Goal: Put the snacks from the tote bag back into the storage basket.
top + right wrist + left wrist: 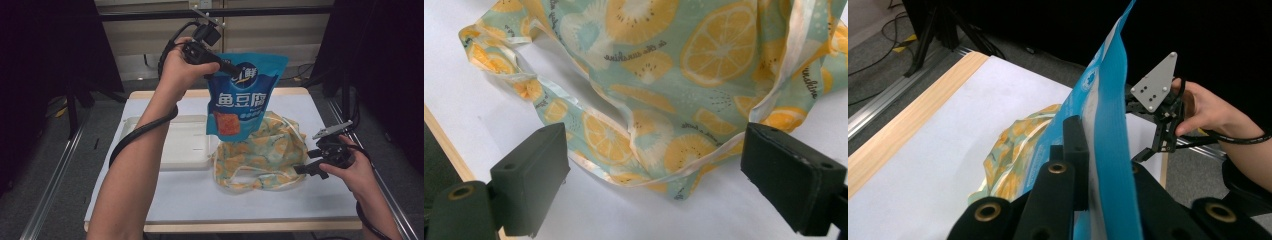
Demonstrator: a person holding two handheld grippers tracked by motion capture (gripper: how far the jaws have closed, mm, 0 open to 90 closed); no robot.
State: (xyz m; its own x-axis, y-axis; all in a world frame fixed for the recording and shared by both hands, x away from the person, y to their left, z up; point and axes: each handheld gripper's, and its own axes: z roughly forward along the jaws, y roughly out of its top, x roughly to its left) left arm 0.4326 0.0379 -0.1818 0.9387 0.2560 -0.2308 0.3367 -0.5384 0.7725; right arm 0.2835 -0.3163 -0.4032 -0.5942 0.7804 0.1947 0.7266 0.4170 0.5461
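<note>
The left gripper (231,70) pinches the pouch (245,95) by its top edge alone; it could slip free. The right gripper (654,185) gapes before the bag (704,65); closing carelessly, it may catch only a strap.

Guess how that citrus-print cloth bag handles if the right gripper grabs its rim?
Likely floppy: the citrus-print cloth bag lies crumpled on the white table, so it should sag and drape. Probably light, being thin fabric. Its ribbon-like handles may snag the open right gripper.
</note>
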